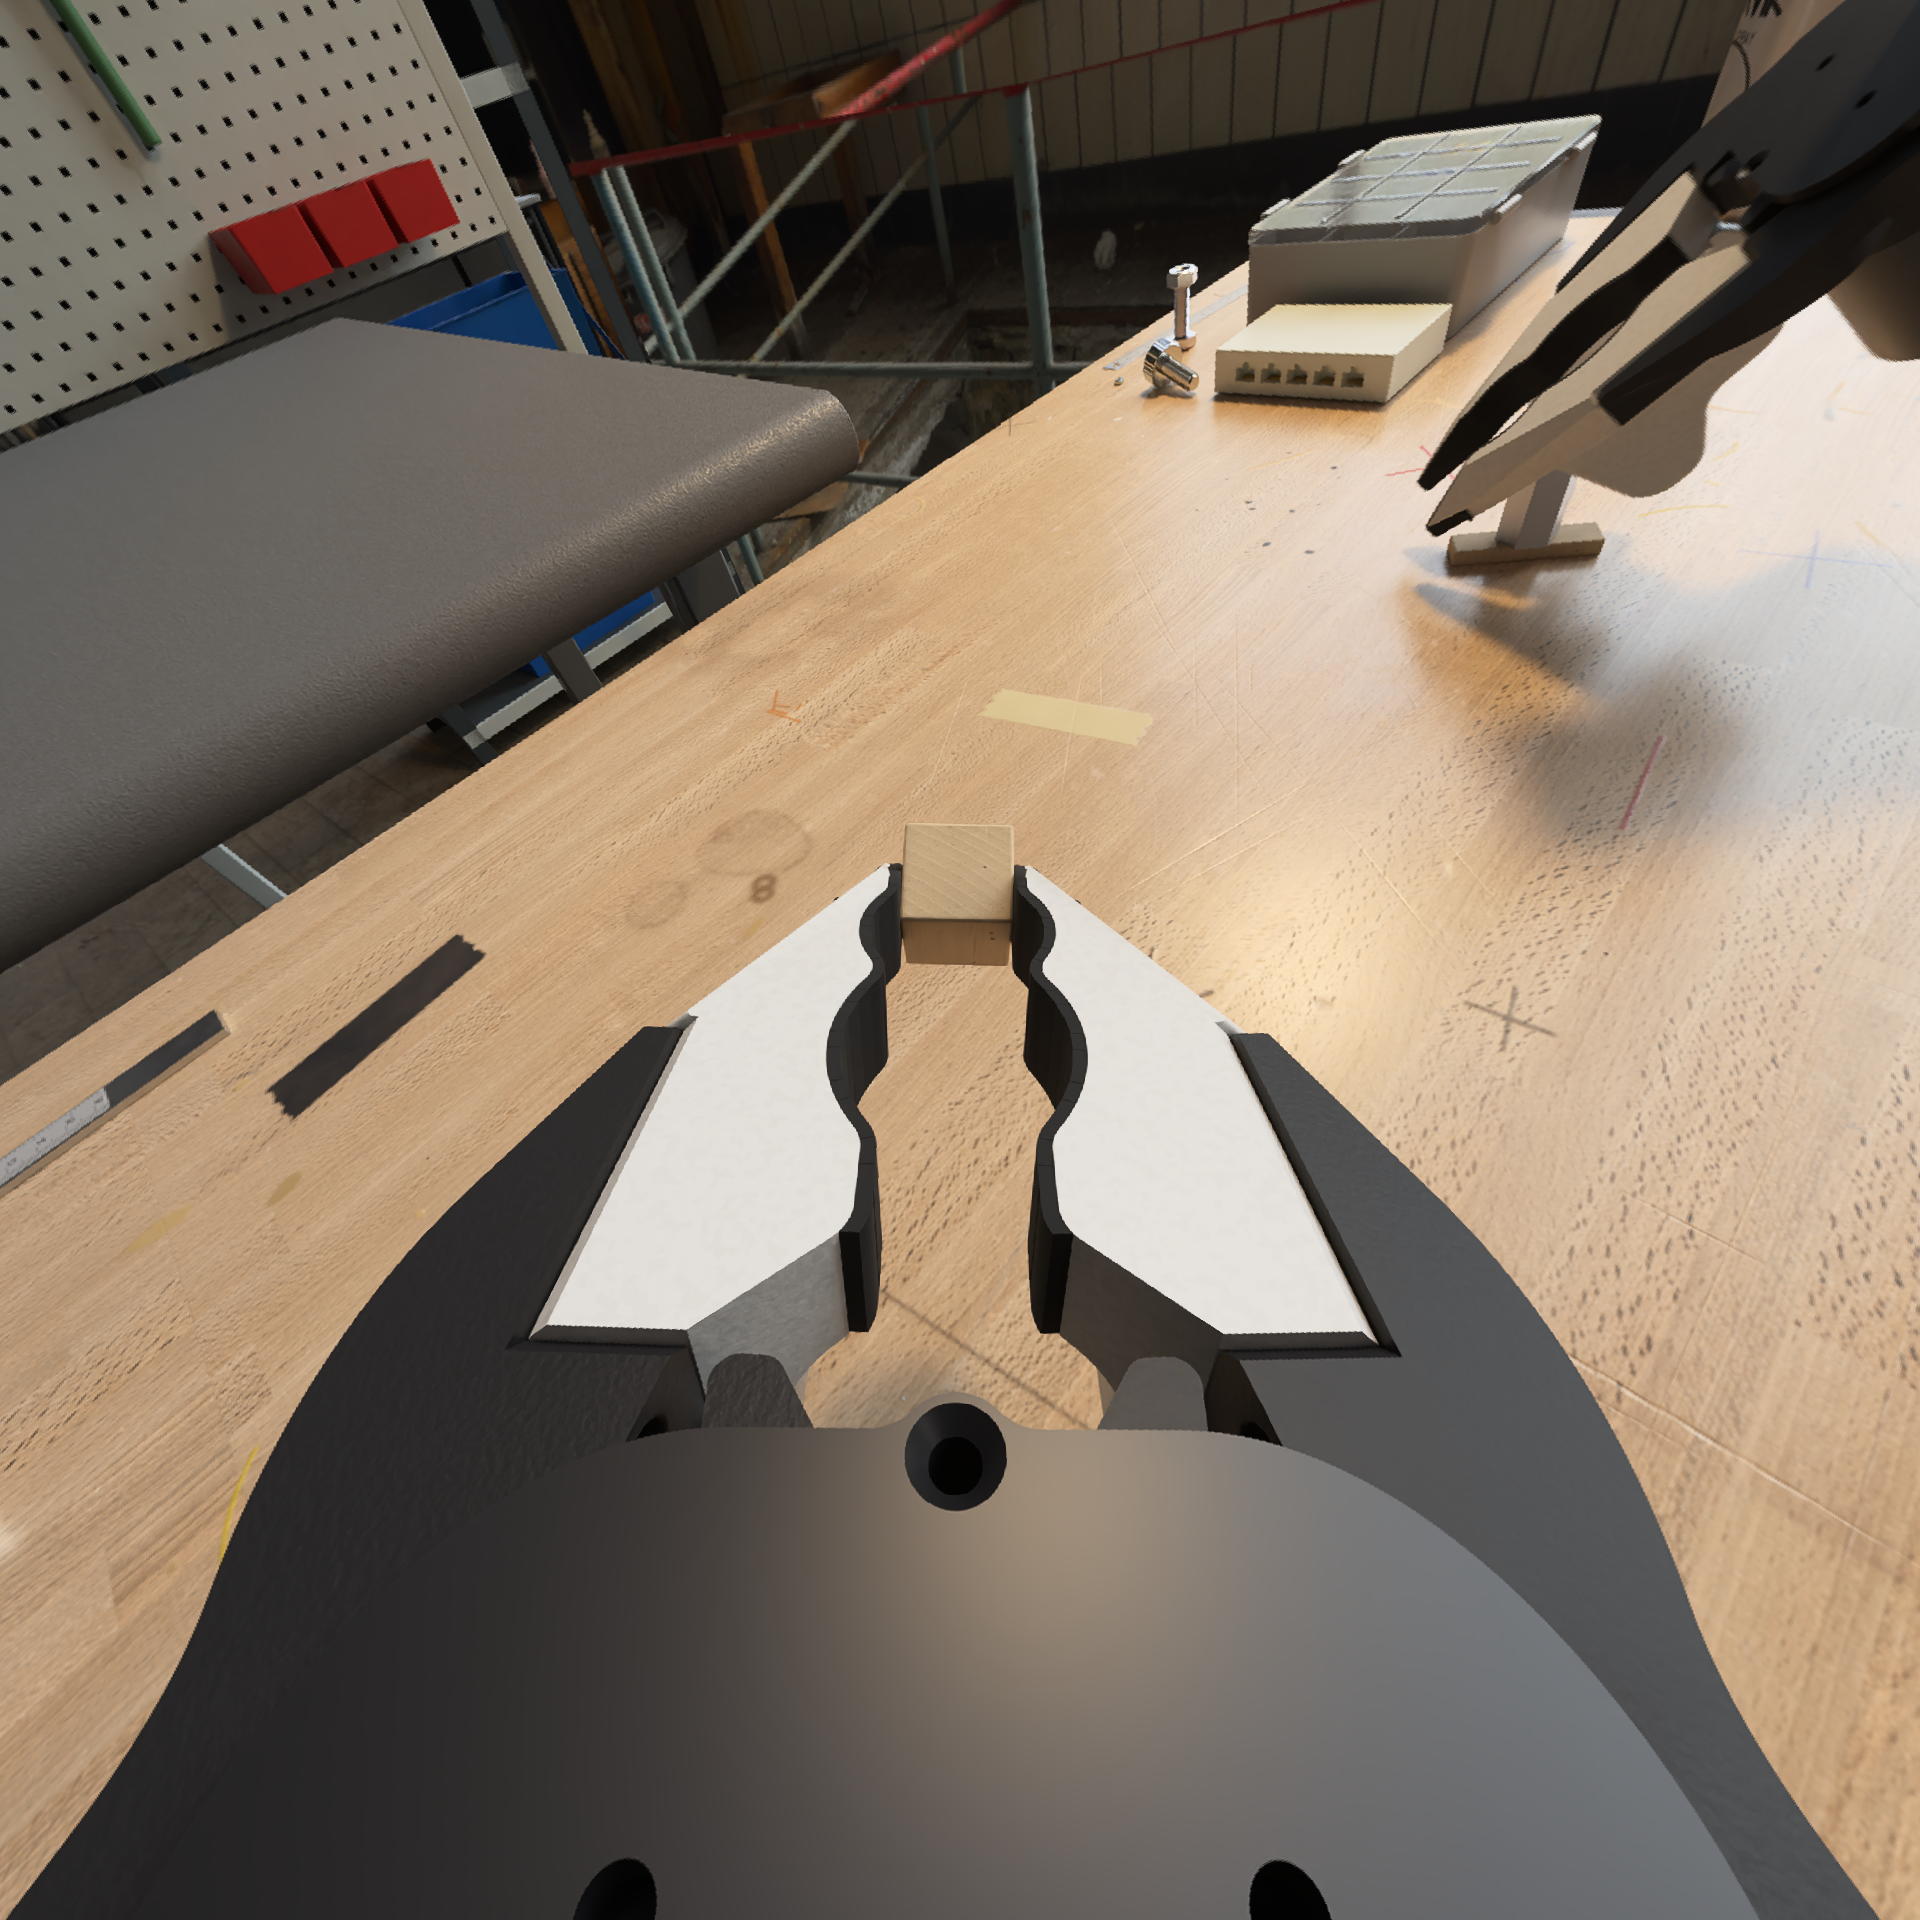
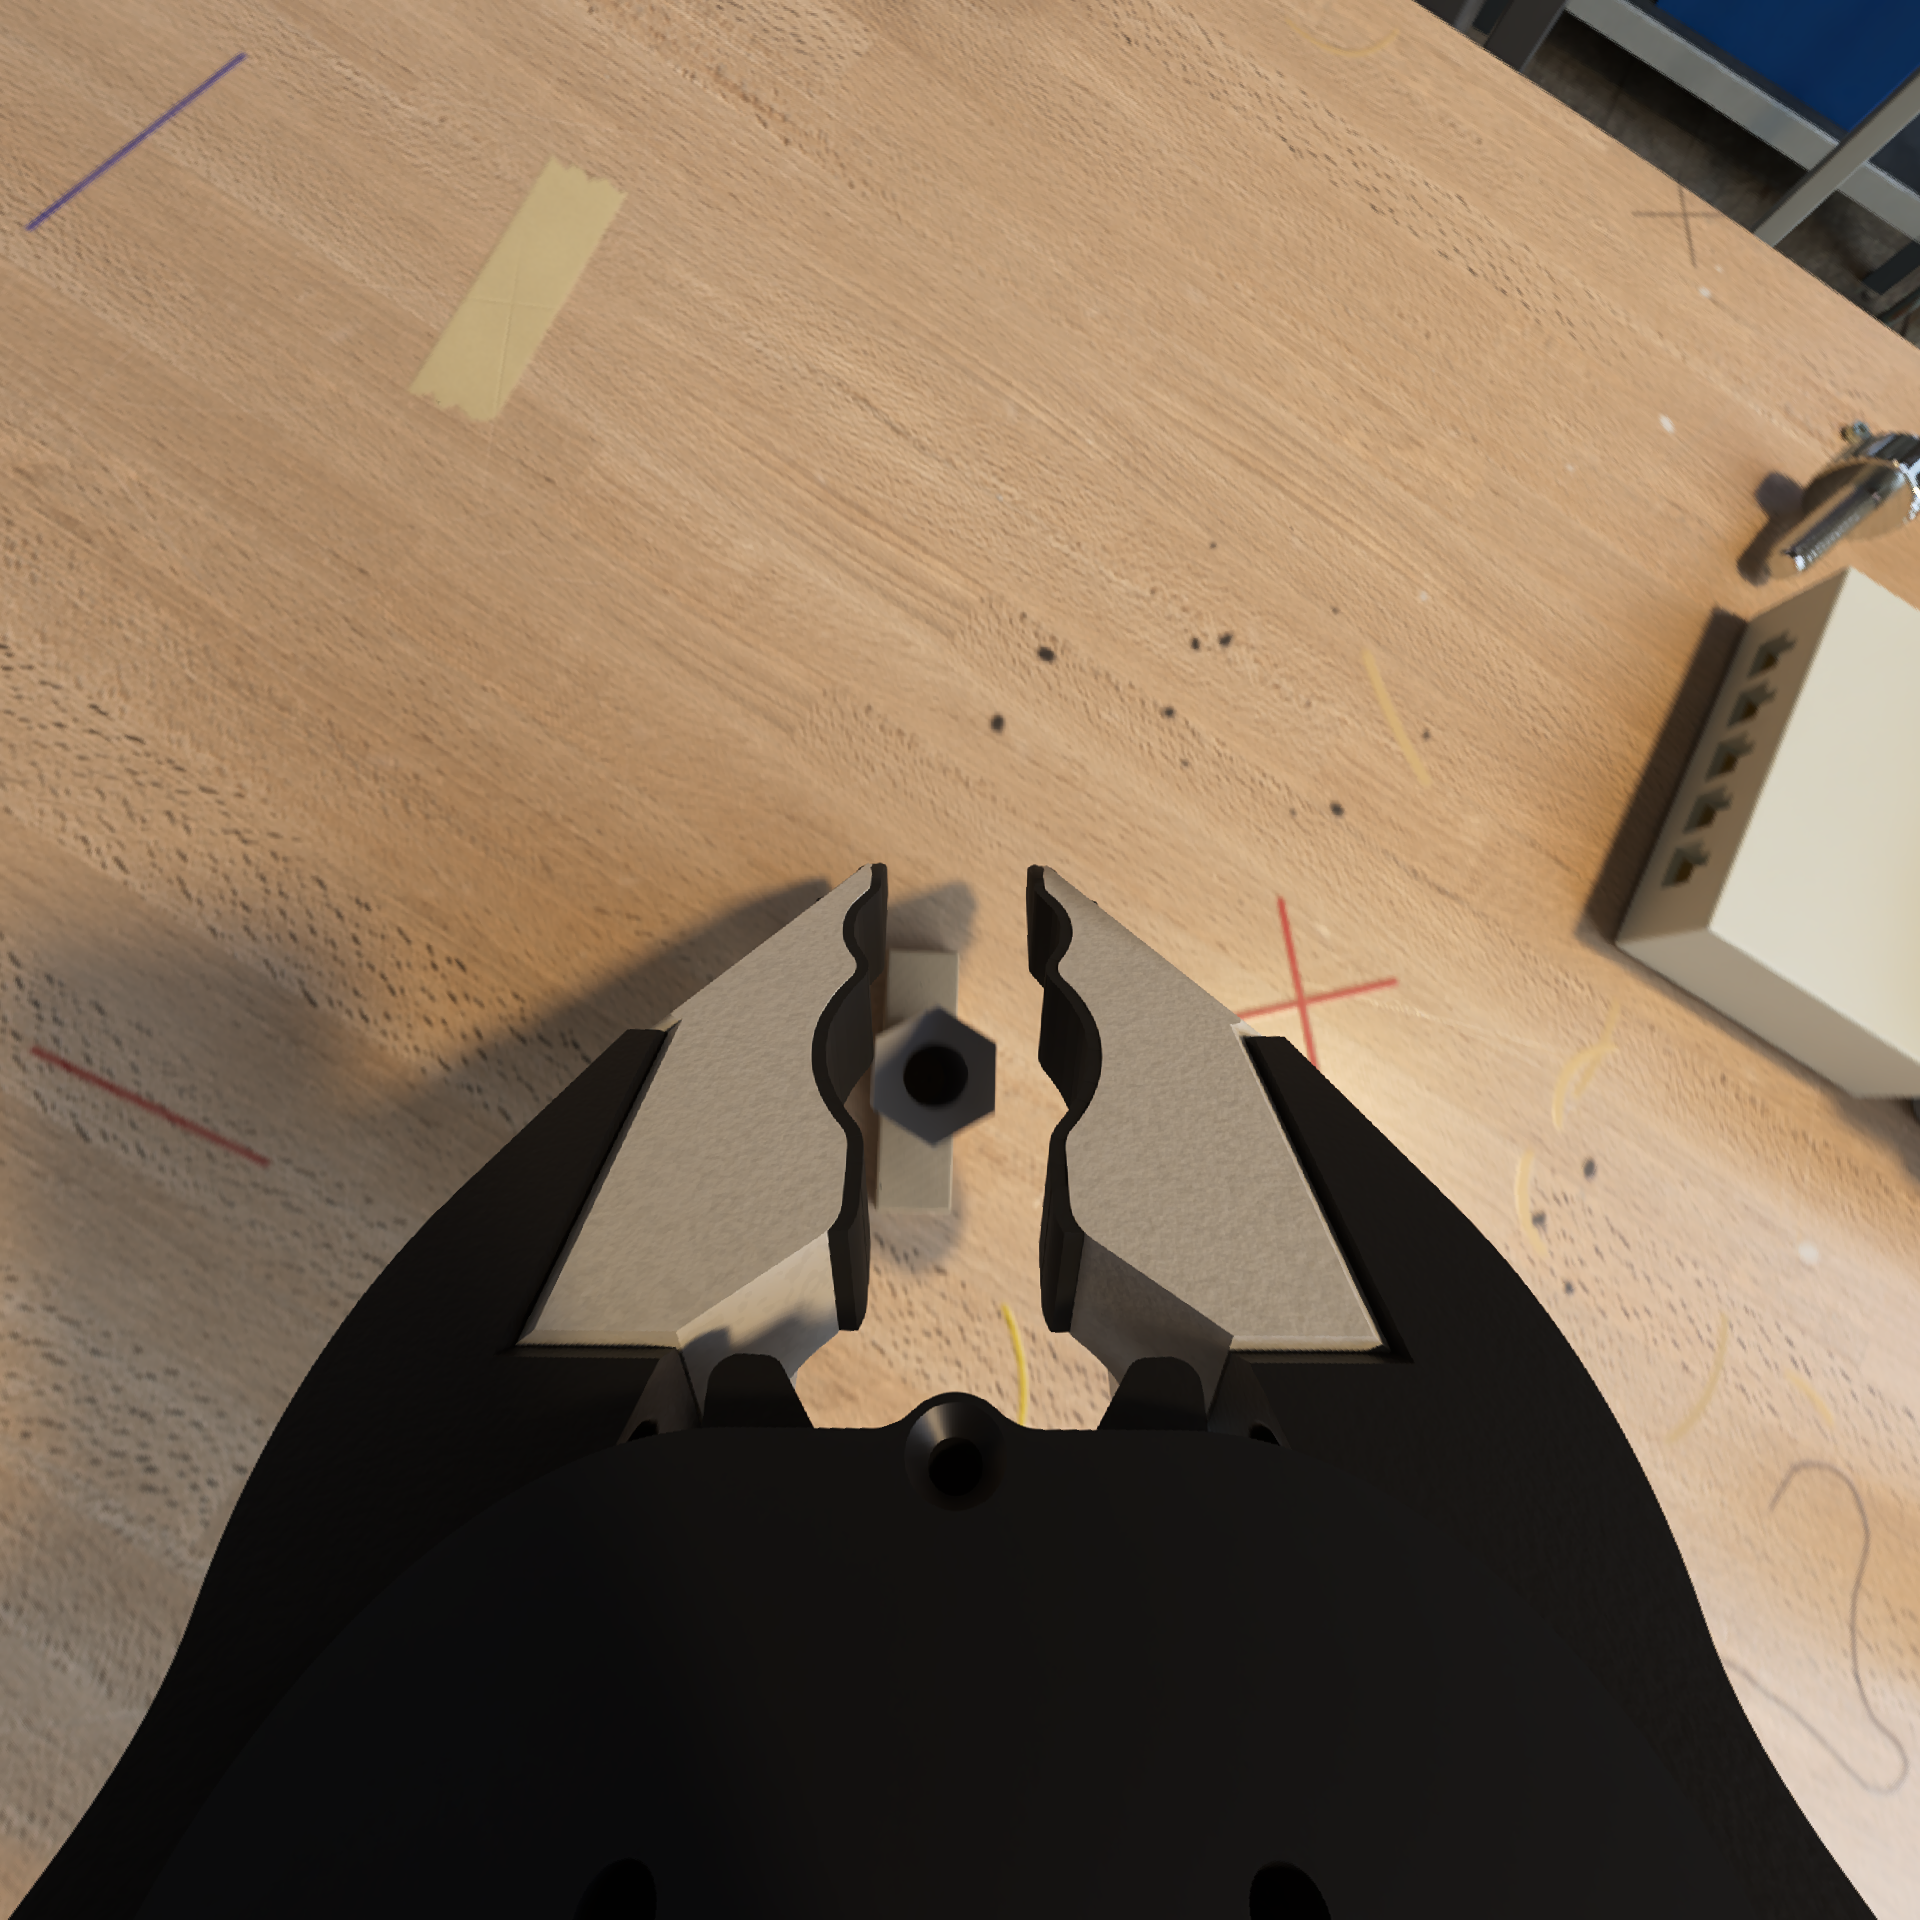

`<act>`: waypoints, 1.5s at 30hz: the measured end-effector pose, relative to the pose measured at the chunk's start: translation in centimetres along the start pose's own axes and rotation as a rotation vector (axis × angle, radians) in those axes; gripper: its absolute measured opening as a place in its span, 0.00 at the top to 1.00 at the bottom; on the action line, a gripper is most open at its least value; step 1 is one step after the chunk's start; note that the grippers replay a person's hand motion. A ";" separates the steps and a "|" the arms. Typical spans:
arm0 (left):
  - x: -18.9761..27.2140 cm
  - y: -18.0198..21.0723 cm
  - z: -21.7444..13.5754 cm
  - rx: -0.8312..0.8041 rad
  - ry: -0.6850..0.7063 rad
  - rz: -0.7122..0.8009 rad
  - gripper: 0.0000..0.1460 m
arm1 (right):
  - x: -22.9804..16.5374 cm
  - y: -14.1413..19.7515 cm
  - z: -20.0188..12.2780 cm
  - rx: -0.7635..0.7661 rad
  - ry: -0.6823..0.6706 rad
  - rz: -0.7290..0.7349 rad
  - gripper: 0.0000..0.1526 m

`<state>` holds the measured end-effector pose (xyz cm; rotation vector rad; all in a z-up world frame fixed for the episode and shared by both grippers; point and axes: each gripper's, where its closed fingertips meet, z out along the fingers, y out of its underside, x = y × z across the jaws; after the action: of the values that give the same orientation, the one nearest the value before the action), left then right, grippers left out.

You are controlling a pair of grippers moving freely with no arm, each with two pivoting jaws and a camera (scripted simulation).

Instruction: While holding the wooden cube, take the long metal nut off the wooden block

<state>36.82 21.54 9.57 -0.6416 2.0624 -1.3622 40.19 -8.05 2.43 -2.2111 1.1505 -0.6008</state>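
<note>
The left hand-held gripper (image 1: 956,904) has its fingertips pressed on either side of the wooden cube (image 1: 956,894), which sits well apart from the work at the far side of the counter (image 1: 1195,935). The right hand-held gripper (image 2: 956,894) is the one placed for the nut: its fingers are spread, holding nothing, and it looks almost straight down on the long metal nut (image 2: 933,1075). The nut stands upright on the wooden block (image 2: 920,1174), so its long axis runs toward the camera and its bore shows as a dark hole. It lies between the fingers but off centre, close against the left finger (image 2: 727,1122) (contact cannot be judged), with a clear gap to the right one. The coming move likely calls for a slight shift leftward before closing, then a straight lift. A cream box with ports (image 2: 1808,862) and loose bolts (image 2: 1849,509) lie off to the right, out of the way.
</note>
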 end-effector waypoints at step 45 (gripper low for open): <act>1.3 0.5 1.7 -0.081 0.075 -0.005 0.86 | -6.3 2.8 -4.7 0.137 -0.213 0.026 0.87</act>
<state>37.01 19.76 8.36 -0.6395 2.1858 -1.3299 32.31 -5.37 3.25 -2.0839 0.9966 -0.4084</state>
